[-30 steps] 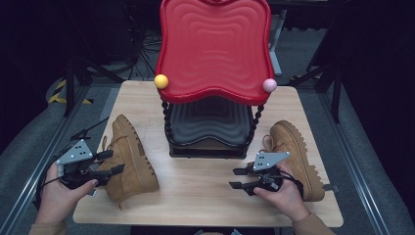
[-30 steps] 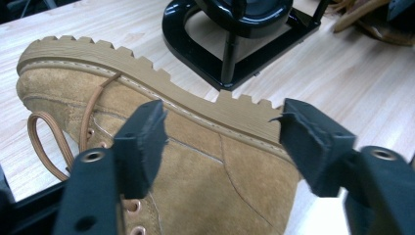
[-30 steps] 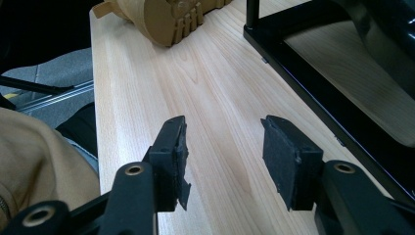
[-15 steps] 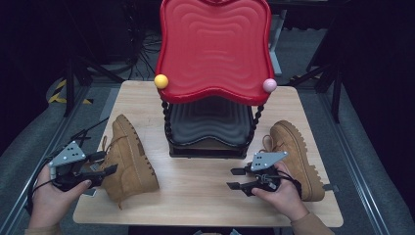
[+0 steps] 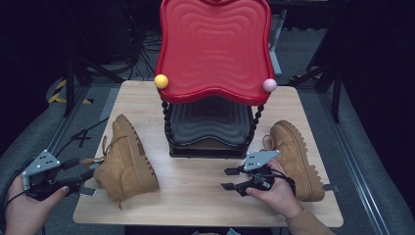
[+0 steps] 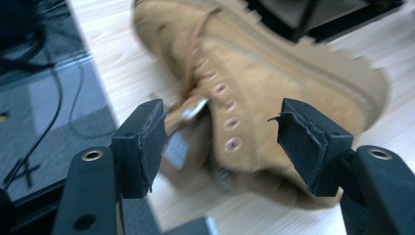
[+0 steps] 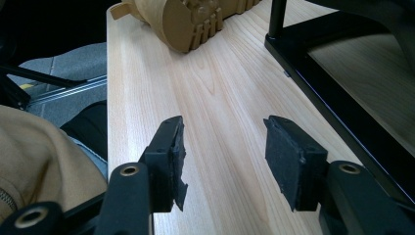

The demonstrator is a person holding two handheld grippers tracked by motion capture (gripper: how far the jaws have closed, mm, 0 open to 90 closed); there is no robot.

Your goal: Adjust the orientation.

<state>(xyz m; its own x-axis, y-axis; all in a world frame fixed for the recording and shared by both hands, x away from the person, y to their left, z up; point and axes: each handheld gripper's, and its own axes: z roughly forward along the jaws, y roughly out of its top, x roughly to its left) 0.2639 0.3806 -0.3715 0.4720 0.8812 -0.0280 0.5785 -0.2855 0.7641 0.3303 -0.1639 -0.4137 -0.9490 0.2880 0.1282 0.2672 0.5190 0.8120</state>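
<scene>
Two tan suede boots lie on a light wooden table [image 5: 195, 196]. The left boot [image 5: 126, 159] lies on its side near the table's left edge; its laces and eyelets [image 6: 230, 107] sit in front of my left gripper [image 6: 218, 139], blurred. That left gripper [image 5: 80, 178] hangs just off the table's left edge, open, with nothing between its fingers. The right boot [image 5: 296, 159] stands at the right side. My right gripper [image 5: 230, 178] is open over bare wood beside it, pointing left. The left boot's sole [image 7: 191, 19] lies far ahead of my right gripper [image 7: 222, 147].
A black shoe rack [image 5: 210, 129] with twisted posts stands mid-table under a red wavy top shelf [image 5: 213, 49] carrying a yellow ball [image 5: 161, 81] and a pink ball [image 5: 269, 85]. Its black base [image 7: 333, 98] runs along the right gripper's side. Dark floor and cables surround the table.
My left gripper has drawn back leftward and toward the near edge, away from the left boot. The right gripper has barely shifted.
</scene>
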